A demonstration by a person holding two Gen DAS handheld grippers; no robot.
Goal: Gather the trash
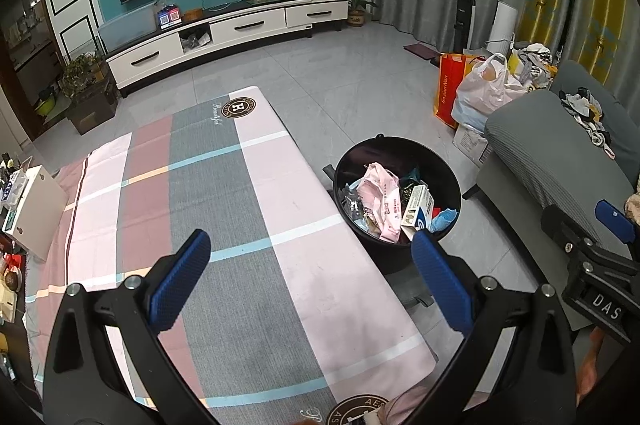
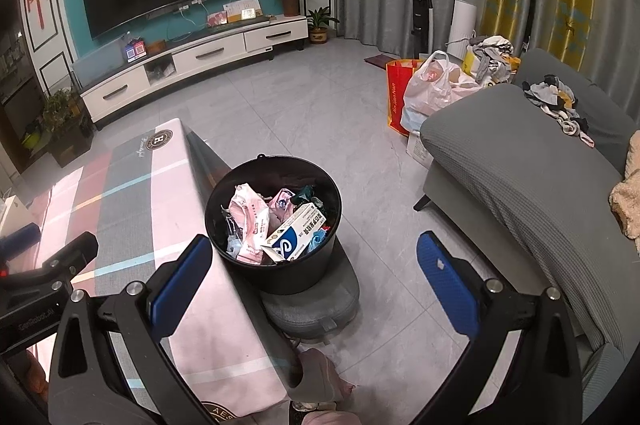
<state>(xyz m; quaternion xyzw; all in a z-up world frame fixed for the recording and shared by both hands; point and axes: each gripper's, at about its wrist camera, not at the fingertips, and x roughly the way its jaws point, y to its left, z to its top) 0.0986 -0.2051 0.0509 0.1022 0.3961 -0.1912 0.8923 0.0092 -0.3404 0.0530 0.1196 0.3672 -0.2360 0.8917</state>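
Round black plastic bin [image 2: 273, 225], 12 o'clock, heaped with wrappers | left gripper [image 1: 310, 283], right gripper [image 2: 314, 285] spread, empty | checked tablecloth [image 1: 224, 209] seemingly bare, so probably finished.

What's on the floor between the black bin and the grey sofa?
Nothing: bare grey tile separates the black bin from the grey sofa, clearest in the right wrist view.
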